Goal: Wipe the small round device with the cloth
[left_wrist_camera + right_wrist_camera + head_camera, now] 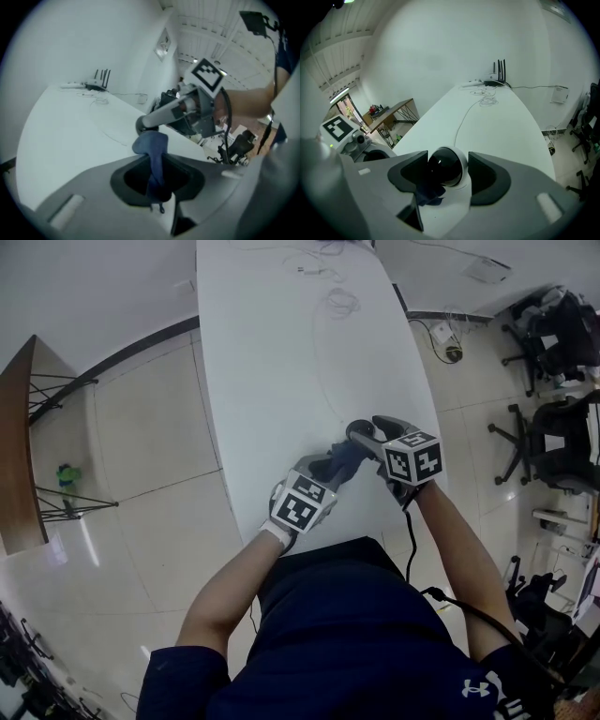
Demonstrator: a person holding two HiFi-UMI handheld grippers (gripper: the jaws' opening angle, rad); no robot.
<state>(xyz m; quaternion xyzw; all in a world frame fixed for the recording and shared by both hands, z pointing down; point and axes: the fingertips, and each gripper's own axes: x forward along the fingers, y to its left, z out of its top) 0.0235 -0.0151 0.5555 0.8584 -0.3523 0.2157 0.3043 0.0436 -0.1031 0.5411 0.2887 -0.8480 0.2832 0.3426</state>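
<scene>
A small round device, white with a glossy black dome, sits between the jaws of my right gripper, which is shut on its sides, low over the white table. My left gripper is shut on a dark blue cloth, whose bunched end sticks out of the jaws toward the device. In the head view the two grippers meet near the table's front edge, the left gripper just left of the right gripper. From the right gripper view the cloth lies under and against the dome.
A thin white cable runs along the table to a router with antennas at the far end. Office chairs stand on the floor to the right. A wooden desk is at the left.
</scene>
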